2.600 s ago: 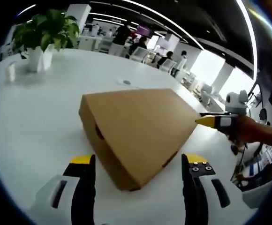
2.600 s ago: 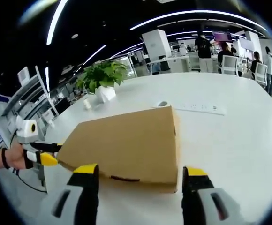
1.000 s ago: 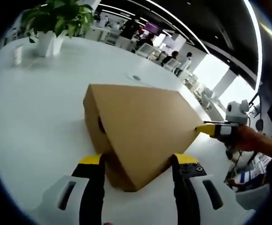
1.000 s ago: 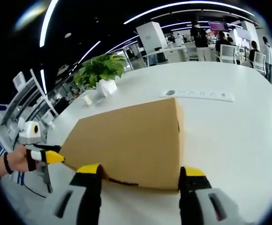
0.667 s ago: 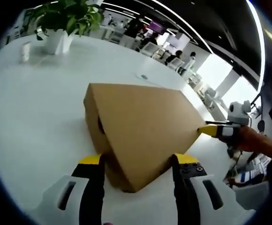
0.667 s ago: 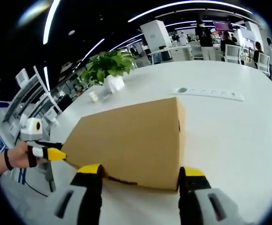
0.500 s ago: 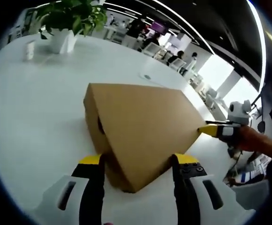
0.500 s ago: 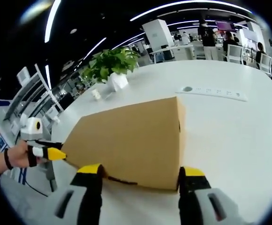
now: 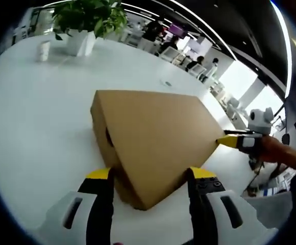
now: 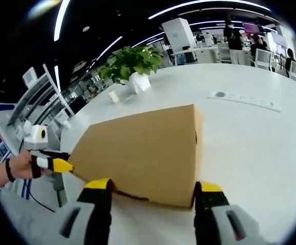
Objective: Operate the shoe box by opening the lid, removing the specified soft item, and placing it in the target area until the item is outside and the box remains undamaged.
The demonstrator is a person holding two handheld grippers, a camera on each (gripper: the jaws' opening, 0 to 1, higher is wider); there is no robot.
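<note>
shoe box (image 9: 153, 135) lid not yet lifted; left hand-held gripper (image 9: 150, 176) and right hand-held gripper (image 10: 151, 186) each straddle a box end, jaws wide. soft item unremoved.

One cardboard shoe box (image 9: 153, 138) lies on the white table (image 9: 35, 117), lid shut. Two grippers (image 9: 150, 178) (image 10: 152, 186) stand at its corners. One potted plant (image 10: 132, 64) and one small cup (image 10: 113, 96) are near the far edge. One power strip (image 10: 245, 99) lies flat there too.
</note>
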